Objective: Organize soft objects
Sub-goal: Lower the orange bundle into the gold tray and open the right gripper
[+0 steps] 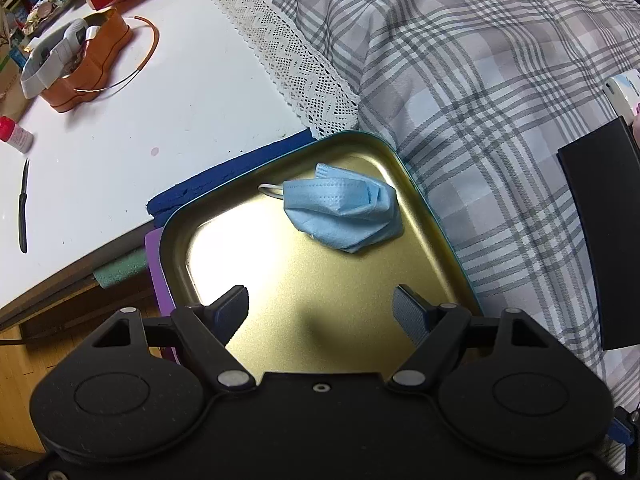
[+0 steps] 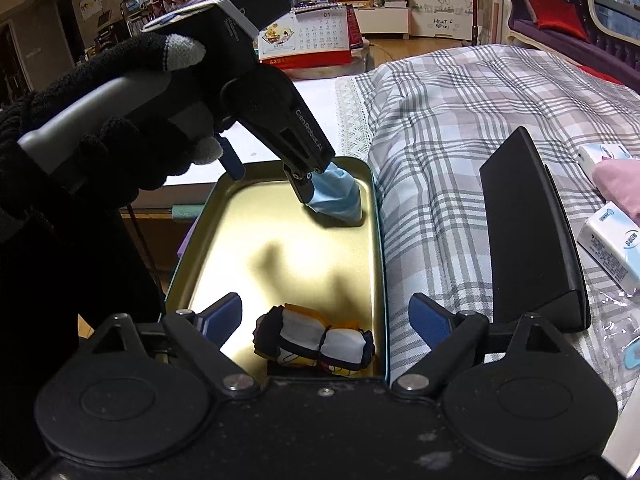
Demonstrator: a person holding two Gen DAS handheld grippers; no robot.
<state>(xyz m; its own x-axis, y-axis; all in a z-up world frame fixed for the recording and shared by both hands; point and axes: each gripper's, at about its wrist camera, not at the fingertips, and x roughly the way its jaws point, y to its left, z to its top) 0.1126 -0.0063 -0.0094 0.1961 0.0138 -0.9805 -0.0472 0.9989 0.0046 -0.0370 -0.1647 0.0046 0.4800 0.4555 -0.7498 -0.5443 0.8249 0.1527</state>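
A folded light-blue face mask (image 1: 344,212) lies in the far right corner of a gold metal tin (image 1: 288,280). My left gripper (image 1: 320,308) is open and empty, just above the tin and short of the mask. In the right wrist view the left gripper (image 2: 308,184) hangs over the mask (image 2: 340,200) with its tips close to it. A rolled white, navy and orange cloth bundle (image 2: 316,344) lies at the near end of the tin (image 2: 280,256). My right gripper (image 2: 324,320) is open, with the bundle between its fingers.
The tin sits at the edge of a bed with a grey plaid cover (image 1: 500,80), next to a white table (image 1: 140,120). A black lid (image 2: 528,236) lies on the bed to the right, with tissue packs (image 2: 612,248) and a pink cloth (image 2: 620,180) beyond. An orange tin (image 1: 80,60) stands on the table.
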